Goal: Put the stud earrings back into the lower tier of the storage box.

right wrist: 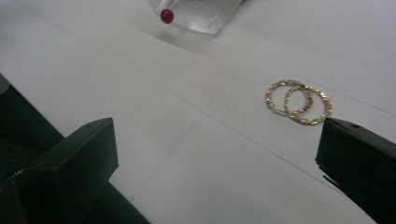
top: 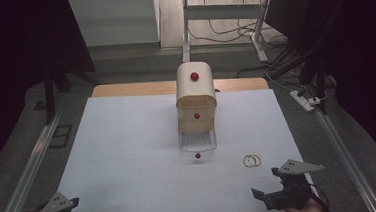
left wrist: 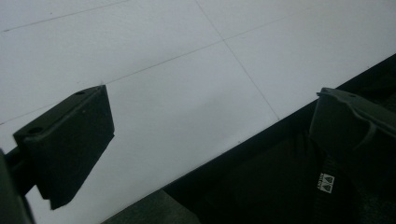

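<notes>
A pair of gold hoop rings point(top: 252, 160) lies overlapped on the white table point(top: 129, 155), right of centre. A cream drawer box point(top: 195, 93) with red knobs stands at the middle. Its clear bottom drawer point(top: 197, 143) is pulled out toward me, with a red knob point(top: 197, 156) on its front. My right gripper point(top: 265, 182) hovers open at the near right edge, just short of the rings. In the right gripper view the rings point(right wrist: 306, 121) lie beyond the right jaw, and my right gripper point(right wrist: 219, 154) holds nothing. My left gripper point(top: 85, 211) rests open at the near left corner, and in its own view my left gripper point(left wrist: 210, 126) is empty.
The clear drawer point(right wrist: 205, 16) and its red knob point(right wrist: 166, 16) sit at the top of the right gripper view. Metal rails run along both sides of the table. A desk frame and cables stand on the floor behind.
</notes>
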Motion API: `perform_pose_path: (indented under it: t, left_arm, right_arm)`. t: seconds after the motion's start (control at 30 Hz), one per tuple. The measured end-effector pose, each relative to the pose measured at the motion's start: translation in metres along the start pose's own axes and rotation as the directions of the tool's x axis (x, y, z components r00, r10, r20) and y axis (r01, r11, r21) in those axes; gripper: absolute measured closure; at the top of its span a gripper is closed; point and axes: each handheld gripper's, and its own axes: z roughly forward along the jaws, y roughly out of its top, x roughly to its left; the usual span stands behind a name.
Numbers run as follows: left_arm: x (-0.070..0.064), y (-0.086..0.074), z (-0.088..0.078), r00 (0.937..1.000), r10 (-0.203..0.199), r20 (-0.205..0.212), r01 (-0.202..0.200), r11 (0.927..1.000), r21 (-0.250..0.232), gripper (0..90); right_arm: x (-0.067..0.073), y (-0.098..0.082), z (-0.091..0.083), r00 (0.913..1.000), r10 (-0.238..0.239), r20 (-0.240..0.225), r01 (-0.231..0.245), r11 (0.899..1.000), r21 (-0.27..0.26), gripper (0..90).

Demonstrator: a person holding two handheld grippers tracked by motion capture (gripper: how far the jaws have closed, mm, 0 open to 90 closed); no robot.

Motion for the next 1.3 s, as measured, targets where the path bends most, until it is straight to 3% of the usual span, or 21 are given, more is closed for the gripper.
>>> perform_pose_path:
  t: [0.33, 0.67, 1.0, 1.13, 1.3]
  left_arm:
    - [0.0006, 0.0012, 0.0016, 0.9997, 0.010, 0.020, -0.010, 0.9999, 0.010, 1.4]
    - [0.0029, 0.0007, 0.0008, 0.9995, -0.005, 0.032, 0.004, 1.0000, 0.004, 0.0]
    - [0.0061, 0.0000, -0.0005, 0.9983, -0.024, 0.054, 0.025, 0.9996, -0.009, 0.0]
    - [0.0062, 0.0000, -0.0005, 0.9982, -0.025, 0.054, 0.026, 0.9996, -0.009, 0.0]
    - [0.0062, 0.0001, -0.0004, 0.9982, -0.026, 0.054, 0.026, 0.9996, -0.008, 0.0]
  right_arm:
    - [-0.0038, -0.0007, -0.0002, 0.9987, 0.029, -0.042, -0.029, 1.000, 0.000, 0.0]
    - [-0.0006, 0.0008, 0.0035, 0.9991, 0.002, -0.043, -0.001, 0.999, 0.037, 0.0]
    - [0.0001, 0.0015, 0.0032, 0.9994, -0.005, -0.033, 0.006, 0.999, 0.035, 0.0]
    - [-0.0025, 0.0033, 0.0043, 1.0000, -0.002, -0.004, 0.002, 1.000, 0.017, 0.0]
    - [-0.0044, 0.0051, 0.0088, 0.9999, -0.005, 0.014, 0.004, 0.999, 0.038, 0.0]
